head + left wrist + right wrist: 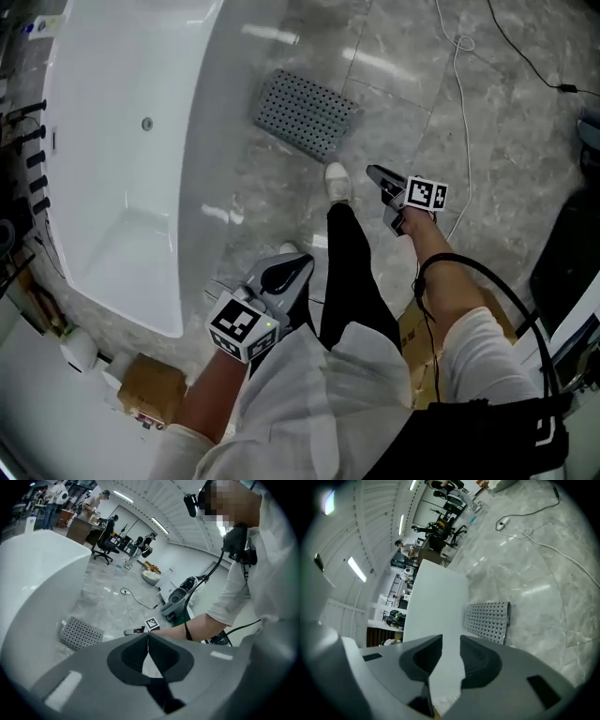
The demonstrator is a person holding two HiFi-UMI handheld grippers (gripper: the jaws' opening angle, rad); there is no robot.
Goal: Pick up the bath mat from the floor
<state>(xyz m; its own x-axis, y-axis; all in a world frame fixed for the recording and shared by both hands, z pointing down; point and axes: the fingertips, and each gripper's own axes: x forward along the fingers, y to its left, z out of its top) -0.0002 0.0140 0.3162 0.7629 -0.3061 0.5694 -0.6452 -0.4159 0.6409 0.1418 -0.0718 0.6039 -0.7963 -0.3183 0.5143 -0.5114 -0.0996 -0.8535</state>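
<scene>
The bath mat (pixel 307 114) is a grey perforated rectangle lying flat on the marble floor beside the white bathtub (pixel 112 112). The left gripper view shows the mat (pixel 82 633) at lower left, and in the right gripper view the mat (pixel 490 620) lies ahead, just right of the jaws. My right gripper (pixel 378 192) hovers above the floor to the right of the mat and short of it. Its jaws (pixel 451 641) stand open with nothing between them. My left gripper (pixel 298 267) is held back near my body, its jaws (pixel 147 634) shut and empty.
My black trouser leg and white shoe (pixel 337 183) stand just below the mat. A white cable (pixel 459 112) and a black cable (pixel 525 56) run over the floor at right. A cardboard box (pixel 150 384) sits by the tub's near end.
</scene>
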